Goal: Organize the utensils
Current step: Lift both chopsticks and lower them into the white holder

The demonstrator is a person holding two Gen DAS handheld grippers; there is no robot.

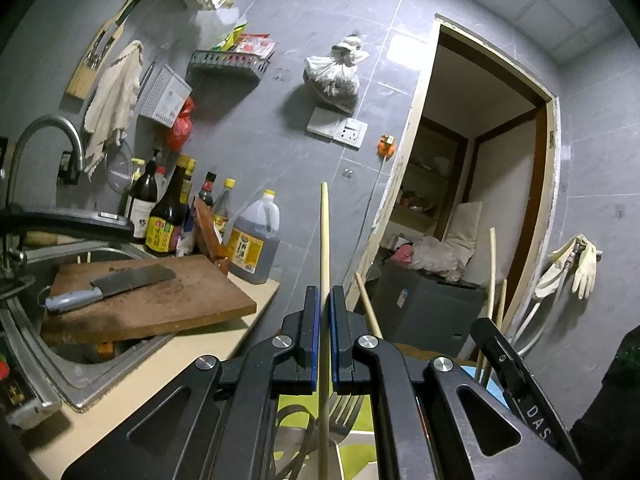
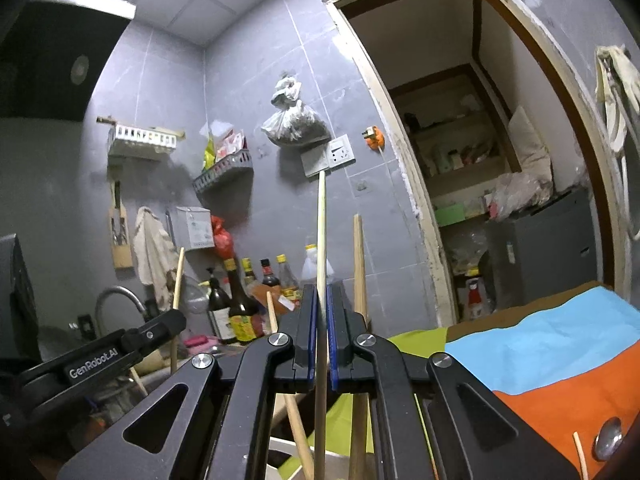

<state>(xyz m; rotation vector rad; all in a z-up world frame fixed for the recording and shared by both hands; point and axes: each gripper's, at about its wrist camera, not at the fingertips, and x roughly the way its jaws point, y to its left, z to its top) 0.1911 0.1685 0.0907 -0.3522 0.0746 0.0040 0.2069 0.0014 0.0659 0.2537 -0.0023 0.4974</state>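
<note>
Two chopsticks stand upright, one clamped in each hand-held gripper: the left hand-held gripper has its blue pads pressed on a pale chopstick at the centre of its frame, and the right hand-held gripper pinches another chopstick the same way. More loose wooden sticks rise just beside the right one. Below the left gripper, a fork lies on a green-patterned cloth; at lower right of the right view the cloth shows blue and orange patches.

At lower left of the left view, a beige counter carries a steel sink, with a wooden chopping board laid across it and a cleaver on top. Sauce bottles and an oil jug stand against the grey tiled wall. An open doorway fills the right.

Readable writing: "GenRobot.AI" on the left gripper's body in the right view, and "DAS" on the right gripper's in the left view.
</note>
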